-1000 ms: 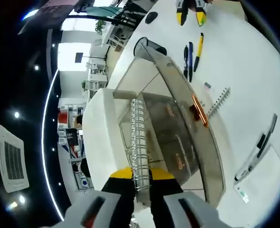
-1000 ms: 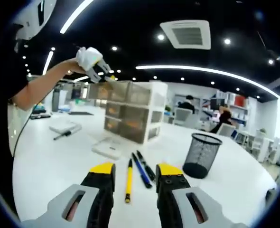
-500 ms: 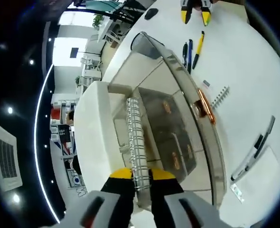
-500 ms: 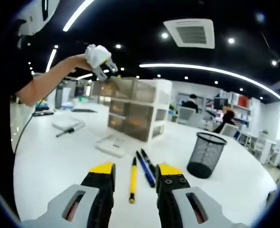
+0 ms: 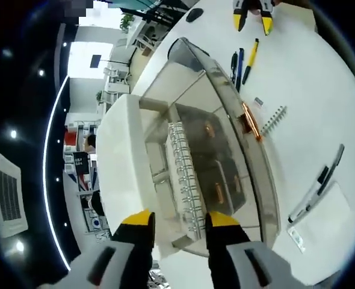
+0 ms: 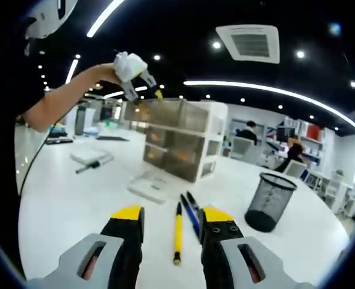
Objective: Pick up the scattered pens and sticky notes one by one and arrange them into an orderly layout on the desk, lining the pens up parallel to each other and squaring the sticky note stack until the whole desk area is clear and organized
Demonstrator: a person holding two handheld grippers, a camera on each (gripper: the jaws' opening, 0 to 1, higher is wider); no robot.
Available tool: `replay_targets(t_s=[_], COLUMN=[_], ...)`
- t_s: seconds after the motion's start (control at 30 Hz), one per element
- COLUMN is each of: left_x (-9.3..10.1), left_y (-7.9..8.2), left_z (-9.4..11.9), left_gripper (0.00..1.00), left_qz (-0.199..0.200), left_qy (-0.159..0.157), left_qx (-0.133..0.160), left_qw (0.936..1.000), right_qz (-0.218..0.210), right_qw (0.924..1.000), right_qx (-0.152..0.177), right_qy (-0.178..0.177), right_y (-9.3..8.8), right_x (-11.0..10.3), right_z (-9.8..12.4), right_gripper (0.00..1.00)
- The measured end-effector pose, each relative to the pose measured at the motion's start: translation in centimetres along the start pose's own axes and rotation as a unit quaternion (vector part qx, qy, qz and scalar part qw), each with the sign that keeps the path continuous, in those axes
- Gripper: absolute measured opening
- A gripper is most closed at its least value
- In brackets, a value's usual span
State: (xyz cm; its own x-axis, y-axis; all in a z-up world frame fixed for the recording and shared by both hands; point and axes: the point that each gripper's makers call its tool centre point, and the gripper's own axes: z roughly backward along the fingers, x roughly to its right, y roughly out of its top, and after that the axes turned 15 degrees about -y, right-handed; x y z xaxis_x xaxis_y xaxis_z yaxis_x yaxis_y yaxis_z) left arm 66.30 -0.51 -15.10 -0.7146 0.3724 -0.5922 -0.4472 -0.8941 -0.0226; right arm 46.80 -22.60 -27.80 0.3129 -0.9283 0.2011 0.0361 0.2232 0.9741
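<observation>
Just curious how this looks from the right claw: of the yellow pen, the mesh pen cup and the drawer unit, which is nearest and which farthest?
1. Yellow pen, lying just ahead between the claw's tips.
2. Mesh pen cup, off to the right.
3. Drawer unit, farthest, ahead and left of the cup.

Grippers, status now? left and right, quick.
Left gripper: open, jaws either side of the spiral binding on top of the drawer unit, not gripping.
Right gripper: open, empty, above the yellow pen.
</observation>
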Motion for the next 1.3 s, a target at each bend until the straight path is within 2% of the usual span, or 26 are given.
replay_targets(t_s=[0.1, 0.2, 0.33, 0.4, 0.5, 0.57, 0.73, 0.8, 0.83, 0.93, 1.0, 1.03, 1.13, 1.2, 1.23, 1.3], left_x=[0.1, -0.1, -1.2, -2.0, -2.2, -2.0, -2.4, -2.2, -2.0, -2.1, -2.0, -2.0, -2.3, -1.9, -1.2, -0.6], left_y=[0.2, -0.2, -0.6, -0.9, -1.2, -1.1, -0.6, -0.6, -0.3, 0.7, 1.1, 1.2, 1.3, 1.7, 2.2, 2.7], left_z=[0.4, 0.8, 2.0, 2.8, 3.5, 3.7, 5.1, 5.4, 5.7, 6.6, 7.0, 7.4, 8.4, 8.5, 8.4, 8.3], left_gripper=[0.46, 0.51, 0.65, 0.63, 0.63, 0.63, 0.63, 0.63, 0.63, 0.63, 0.63, 0.62, 0.58, 0.59, 0.60, 0.63], left_qz=[0.002, 0.002, 0.003, 0.005, 0.009, 0.013, 0.025, 0.051, 0.068, 0.082, 0.086, 0.089, 0.120, 0.125, 0.136, 0.140], left_qy=[0.004, 0.014, 0.043, 0.064, 0.068, 0.066, 0.098, 0.102, 0.098, 0.109, 0.115, 0.125, 0.155, 0.156, 0.151, 0.147], left_qx=[0.011, 0.000, 0.005, 0.001, 0.002, 0.011, 0.043, 0.067, 0.090, 0.131, 0.147, 0.155, 0.190, 0.208, 0.226, 0.235], left_qw=[0.9999, 0.9999, 0.9991, 0.9979, 0.9976, 0.9977, 0.9939, 0.9913, 0.9888, 0.9818, 0.9787, 0.9761, 0.9619, 0.9576, 0.9528, 0.9506], right_qz=[0.002, -0.003, -0.009, -0.008, -0.005, -0.004, -0.004, -0.002, 0.000, 0.002, 0.004, 0.004, 0.000, -0.011, -0.015, -0.021], right_qw=[1.0000, 1.0000, 1.0000, 1.0000, 1.0000, 1.0000, 1.0000, 1.0000, 1.0000, 0.9999, 0.9999, 1.0000, 1.0000, 0.9999, 0.9999, 0.9997], right_qx=[-0.002, -0.002, -0.002, -0.003, -0.004, -0.003, -0.005, -0.005, -0.005, -0.006, -0.003, -0.002, 0.000, 0.001, 0.004, 0.010], right_qy=[0.000, 0.003, 0.004, 0.004, 0.005, 0.005, 0.005, 0.007, 0.008, 0.009, 0.009, 0.009, 0.005, 0.006, 0.007, 0.010], right_y=[-0.1, 0.0, 0.1, 0.0, 0.1, 0.2, 0.1, 0.1, 0.2, 0.3, 0.5, 0.5, 0.6, 0.7, 0.8, 1.0], right_x=[-0.1, -0.2, -0.3, -0.4, -0.5, -0.6, -0.6, -0.7, -0.8, -0.9, -0.9, -1.0, -0.9, -0.9, -0.9, -1.0], right_z=[0.0, 0.1, 0.1, 0.1, 0.0, 0.0, -0.1, -0.1, -0.1, -0.2, -0.2, -0.2, -0.3, -0.2, -0.2, -0.2], right_gripper=[0.35, 0.35, 0.35, 0.35, 0.35, 0.35, 0.35, 0.35, 0.35, 0.35, 0.35, 0.35, 0.33, 0.31, 0.32, 0.34])
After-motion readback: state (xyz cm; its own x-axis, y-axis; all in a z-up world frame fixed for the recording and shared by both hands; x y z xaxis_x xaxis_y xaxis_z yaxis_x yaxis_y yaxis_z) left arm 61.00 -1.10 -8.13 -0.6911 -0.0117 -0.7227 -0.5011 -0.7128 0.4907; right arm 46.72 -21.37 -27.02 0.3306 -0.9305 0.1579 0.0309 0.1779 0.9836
